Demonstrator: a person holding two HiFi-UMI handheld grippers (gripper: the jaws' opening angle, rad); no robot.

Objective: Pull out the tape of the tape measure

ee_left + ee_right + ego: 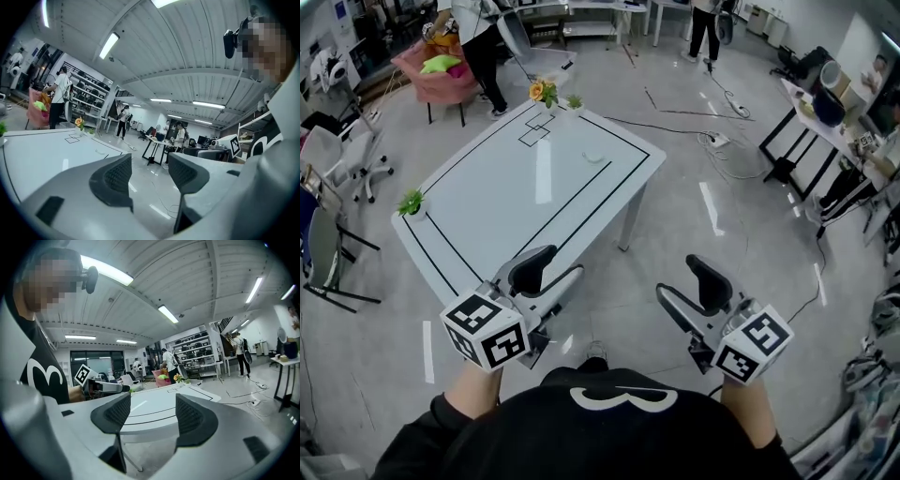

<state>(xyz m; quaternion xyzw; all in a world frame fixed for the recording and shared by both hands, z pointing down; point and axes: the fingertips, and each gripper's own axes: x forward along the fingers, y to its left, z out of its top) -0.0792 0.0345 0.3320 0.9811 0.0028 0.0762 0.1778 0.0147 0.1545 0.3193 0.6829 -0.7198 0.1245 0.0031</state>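
Black shirt [581,441] of the person sat nearest; just ahead, left gripper [558,267] and right gripper [680,281] were both released, jaws wide apart, nothing between them. White rectangular table with black line markings [487,187] stood ahead of the left gripper. Small pale item [595,157], too small to confirm as the tape measure, lay on it, well beyond both grippers.

Object [595,157] on table [487,202]: too small to identify. Near person [482,47] and far person [705,28]: cut off by top edge.
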